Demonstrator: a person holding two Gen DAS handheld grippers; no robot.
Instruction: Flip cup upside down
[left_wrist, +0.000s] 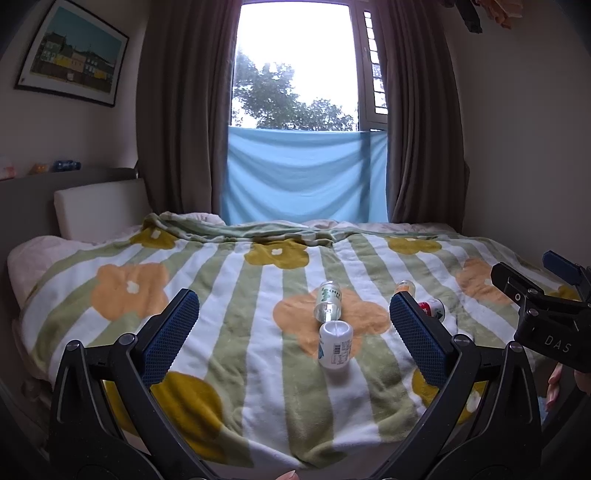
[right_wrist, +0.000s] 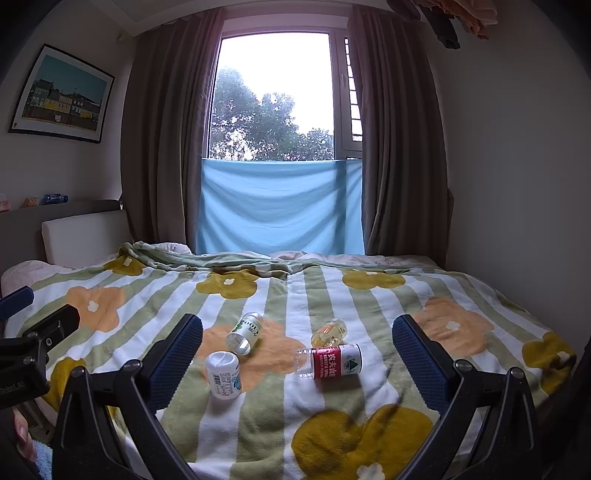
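**Hovering with both tools released over the blanket**

Left gripper (left_wrist: 293, 299) and right gripper (right_wrist: 297, 320) stand wide apart, grasping nothing, above the near edge of the blanket (left_wrist: 221, 332). Toward its middle, the clear cup (left_wrist: 328, 304) lies on its side, seemingly empty. Just nearer, the white container (left_wrist: 335, 349) stands on end; which end, and its contents, cannot be told. A red-labelled bottle (right_wrist: 332, 362) and a small amber container (right_wrist: 328, 332) lie toward the right edge. Any grip should span mid-wall; soft bedding demands a level rim.
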